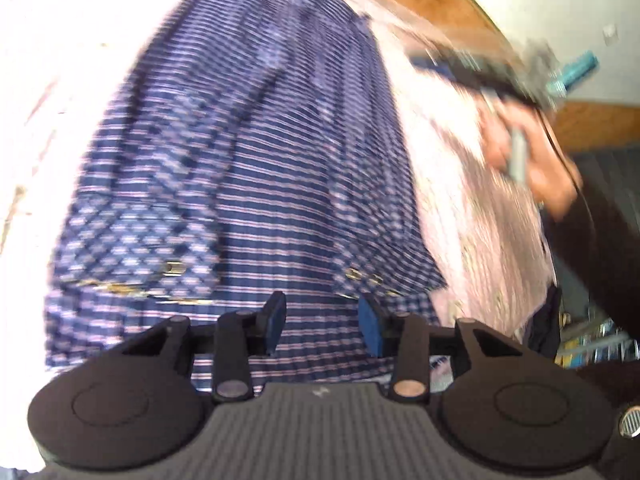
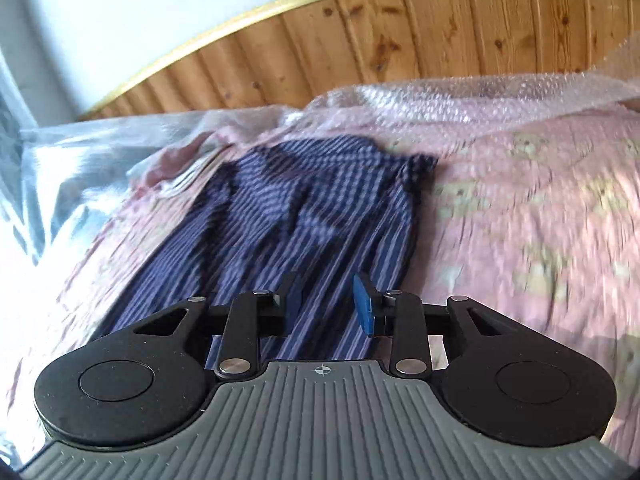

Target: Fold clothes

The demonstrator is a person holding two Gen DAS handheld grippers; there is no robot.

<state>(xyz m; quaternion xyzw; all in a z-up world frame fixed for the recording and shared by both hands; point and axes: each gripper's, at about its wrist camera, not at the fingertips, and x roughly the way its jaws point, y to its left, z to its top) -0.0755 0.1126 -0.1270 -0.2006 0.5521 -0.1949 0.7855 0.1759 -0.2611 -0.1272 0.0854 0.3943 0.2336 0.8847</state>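
Only from the left wrist: hand [image 1: 532, 160] beside striped garment [image 1: 248, 168].

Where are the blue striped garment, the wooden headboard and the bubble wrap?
Blue striped garment [image 2: 280, 216], right wrist view: middle of the cloth.
Wooden headboard [image 2: 400, 36], right wrist view: plank face.
Bubble wrap [image 2: 460, 92], right wrist view: sheet's middle.

Garment [image 2: 280, 216] navy, pale-striped, part checked; bedcover [image 2: 520, 200] pink, cream-patterned; headboard [image 2: 360, 36] orange-brown wood.

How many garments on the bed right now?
1. The blue striped garment lies spread on the pink bedspread, running from both open grippers toward the wooden headboard. More could be hidden under the bubble wrap.
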